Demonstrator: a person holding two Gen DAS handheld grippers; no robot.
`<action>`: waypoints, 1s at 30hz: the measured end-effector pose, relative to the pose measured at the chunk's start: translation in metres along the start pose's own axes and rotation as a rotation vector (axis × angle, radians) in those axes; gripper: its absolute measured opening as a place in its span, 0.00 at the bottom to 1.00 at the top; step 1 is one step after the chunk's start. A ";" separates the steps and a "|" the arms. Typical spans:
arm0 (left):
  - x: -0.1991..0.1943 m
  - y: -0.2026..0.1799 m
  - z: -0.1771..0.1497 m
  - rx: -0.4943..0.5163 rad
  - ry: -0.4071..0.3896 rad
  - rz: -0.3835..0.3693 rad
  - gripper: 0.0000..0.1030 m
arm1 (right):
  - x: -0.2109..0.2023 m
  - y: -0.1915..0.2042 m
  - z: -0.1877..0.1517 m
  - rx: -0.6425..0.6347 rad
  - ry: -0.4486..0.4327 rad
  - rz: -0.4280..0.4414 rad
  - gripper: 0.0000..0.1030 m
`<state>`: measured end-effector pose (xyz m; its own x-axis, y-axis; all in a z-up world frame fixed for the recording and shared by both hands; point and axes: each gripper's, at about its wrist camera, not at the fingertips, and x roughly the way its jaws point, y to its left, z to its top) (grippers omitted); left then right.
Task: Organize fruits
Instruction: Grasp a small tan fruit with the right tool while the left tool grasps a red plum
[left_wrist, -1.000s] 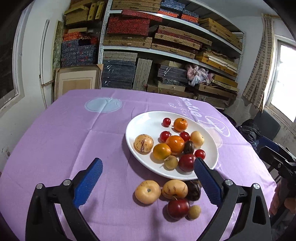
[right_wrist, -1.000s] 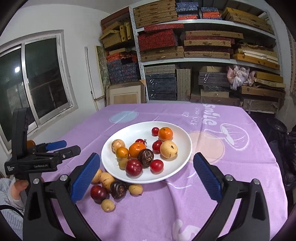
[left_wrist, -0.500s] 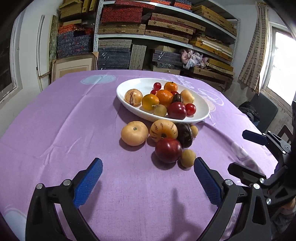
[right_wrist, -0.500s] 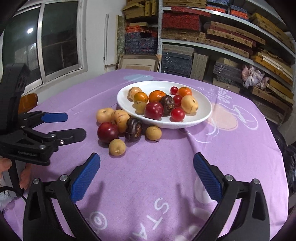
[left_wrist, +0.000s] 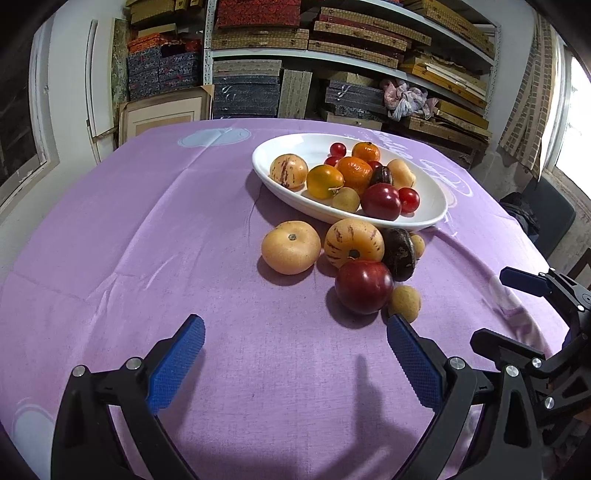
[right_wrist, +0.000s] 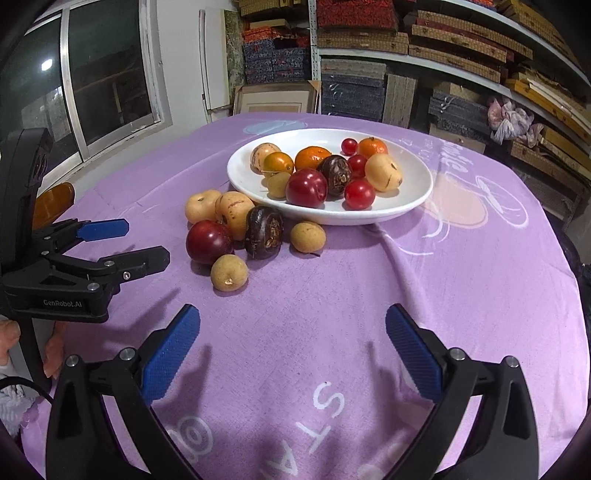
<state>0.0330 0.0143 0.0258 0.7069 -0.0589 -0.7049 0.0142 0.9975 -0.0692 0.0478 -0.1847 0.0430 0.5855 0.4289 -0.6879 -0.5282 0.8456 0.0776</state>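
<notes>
Above the purple cloth (left_wrist: 147, 258), left gripper (left_wrist: 295, 363) and right gripper (right_wrist: 291, 350) hang spread, holding nothing.

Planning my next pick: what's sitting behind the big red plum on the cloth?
Behind the red plum: a striped yellow melon and a dark wrinkled fruit, both touching it. Their undersides and whatever lies beyond, under the plate rim, stay hidden.

A matt, woven purple cloth (right_wrist: 332, 295) is covering the table; the glossy white ceramic plate (right_wrist: 406, 206) and smooth red plum (right_wrist: 209, 242) are shining.
</notes>
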 end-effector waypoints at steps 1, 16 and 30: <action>0.001 -0.001 0.000 0.006 0.006 -0.001 0.97 | 0.001 -0.001 0.000 0.008 0.005 0.004 0.96; -0.001 -0.001 0.006 0.019 -0.040 -0.020 0.97 | 0.010 0.032 0.008 -0.106 -0.001 -0.024 0.96; 0.005 0.022 0.009 -0.068 -0.007 -0.003 0.97 | 0.047 0.046 0.028 -0.146 0.068 0.053 0.50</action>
<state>0.0438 0.0367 0.0270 0.7117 -0.0612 -0.6998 -0.0321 0.9923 -0.1194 0.0681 -0.1168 0.0343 0.5140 0.4450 -0.7334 -0.6438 0.7650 0.0130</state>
